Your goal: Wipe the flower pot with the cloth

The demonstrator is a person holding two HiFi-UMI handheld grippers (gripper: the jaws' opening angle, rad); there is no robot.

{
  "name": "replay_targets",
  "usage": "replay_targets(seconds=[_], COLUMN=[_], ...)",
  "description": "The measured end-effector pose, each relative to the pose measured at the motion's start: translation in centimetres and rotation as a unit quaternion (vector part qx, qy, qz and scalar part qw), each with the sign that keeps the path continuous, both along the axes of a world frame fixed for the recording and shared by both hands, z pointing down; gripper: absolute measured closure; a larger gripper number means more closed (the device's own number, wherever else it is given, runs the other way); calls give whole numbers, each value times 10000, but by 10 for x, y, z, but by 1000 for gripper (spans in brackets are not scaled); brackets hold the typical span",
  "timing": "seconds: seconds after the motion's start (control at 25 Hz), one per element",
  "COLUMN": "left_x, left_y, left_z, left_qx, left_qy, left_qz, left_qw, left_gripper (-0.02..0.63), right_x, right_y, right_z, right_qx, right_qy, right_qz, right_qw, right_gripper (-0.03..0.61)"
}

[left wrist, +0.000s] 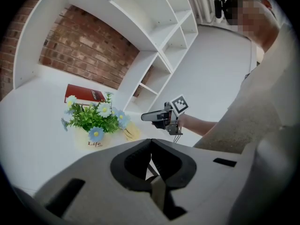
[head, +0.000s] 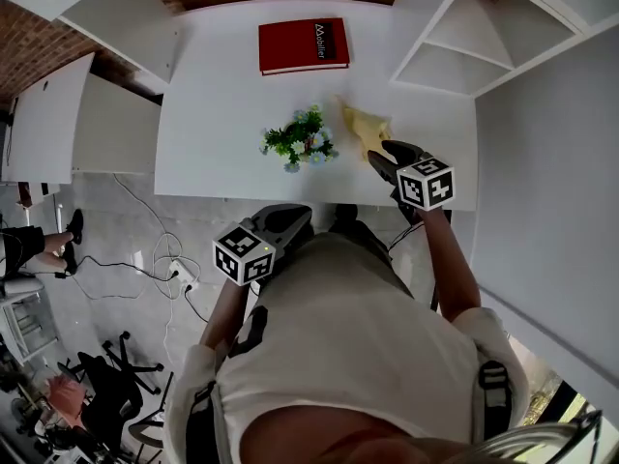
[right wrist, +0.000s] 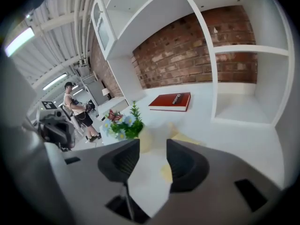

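Note:
The flower pot (head: 302, 143) holds green leaves with blue and white blooms and stands near the middle of the white table (head: 218, 95). A crumpled yellow cloth (head: 364, 126) lies just right of it. My right gripper (head: 383, 159) hovers open over the table's front right, its tips close to the cloth, with nothing gripped. In the right gripper view the pot (right wrist: 123, 124) and the cloth (right wrist: 186, 138) lie just beyond that gripper's (right wrist: 152, 161) spread jaws. My left gripper (head: 293, 218) is shut and empty, off the table's front edge. Its own view shows the cream pot (left wrist: 92, 141), the cloth (left wrist: 131, 132) and the right gripper (left wrist: 148, 117).
A red book (head: 303, 45) lies at the table's far side. White shelf units (head: 484, 37) rise along the right, and a brick wall (right wrist: 187, 50) runs behind. Left of the table the floor has cables (head: 155, 259) and office chairs (head: 111, 380). A person (right wrist: 75, 108) stands far off.

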State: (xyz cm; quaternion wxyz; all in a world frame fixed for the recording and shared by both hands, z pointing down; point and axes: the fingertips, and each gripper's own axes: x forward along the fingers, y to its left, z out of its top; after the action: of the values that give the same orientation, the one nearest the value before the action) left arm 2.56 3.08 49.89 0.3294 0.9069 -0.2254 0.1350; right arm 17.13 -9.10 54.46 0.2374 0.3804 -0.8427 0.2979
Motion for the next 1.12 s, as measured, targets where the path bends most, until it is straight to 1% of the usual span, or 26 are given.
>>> replay_targets(seconds=[0.08, 0.12, 0.24, 0.36, 0.48, 0.52, 0.56, 0.6, 0.68, 0.76, 0.84, 0.88, 0.96, 1.04, 1.12], left_x=[2, 2, 3, 9, 9, 7, 4, 2, 0, -1, -1, -2, -8, -20, -36], left_y=[-8, -13, -19, -20, -25, -27, -28, -30, -33, -37, -41, -44, -52, -62, -74], left_z=[-2, -1, 5, 9, 12, 13, 14, 15, 16, 17, 21, 24, 29, 32, 39], left_qx=[-117, -141, -113, -96, -14, 39, 90, 124, 128, 129, 181, 226, 312, 379, 445], left_qy=[103, 77, -195, -348, -565, -694, -840, -970, -1104, -1181, -1378, -1528, -1828, -2053, -2244], left_qz=[-218, -323, -475, -518, -618, -654, -690, -731, -839, -950, -1007, -1012, -1054, -1230, -1392], left_qw=[9996, 9993, 9986, 9980, 9965, 9954, 9940, 9925, 9903, 9884, 9852, 9828, 9770, 9702, 9635], left_gripper=[592, 593, 593, 594, 592, 592, 592, 593, 592, 592, 592, 592, 592, 592, 592], right_x=[10, 14, 22, 29, 31, 31, 30, 29, 26, 25, 22, 20, 12, 3, -8], right_y=[-17, -25, -40, -47, -49, -49, -48, -46, -44, -43, -44, -46, -52, -60, -65], right_z=[17, 25, 52, 82, 108, 115, 120, 123, 124, 122, 116, 108, 82, 48, 21], right_qx=[39, 41, -104, -257, -383, -424, -466, -514, -629, -778, -898, -932, -966, -947, -914], right_qy=[279, 423, 703, 1027, 1235, 1251, 1222, 1148, 962, 784, 449, 153, -660, -1462, -2062], right_qz=[11, 2, -87, -273, -498, -530, -553, -575, -626, -699, -732, -697, -525, -358, -278], right_qw=[9996, 9991, 9974, 9940, 9904, 9898, 9899, 9904, 9914, 9914, 9922, 9931, 9917, 9841, 9738], right_gripper=[352, 339, 284, 265, 267, 280, 308, 349, 426, 466, 485, 489, 492, 492, 492])
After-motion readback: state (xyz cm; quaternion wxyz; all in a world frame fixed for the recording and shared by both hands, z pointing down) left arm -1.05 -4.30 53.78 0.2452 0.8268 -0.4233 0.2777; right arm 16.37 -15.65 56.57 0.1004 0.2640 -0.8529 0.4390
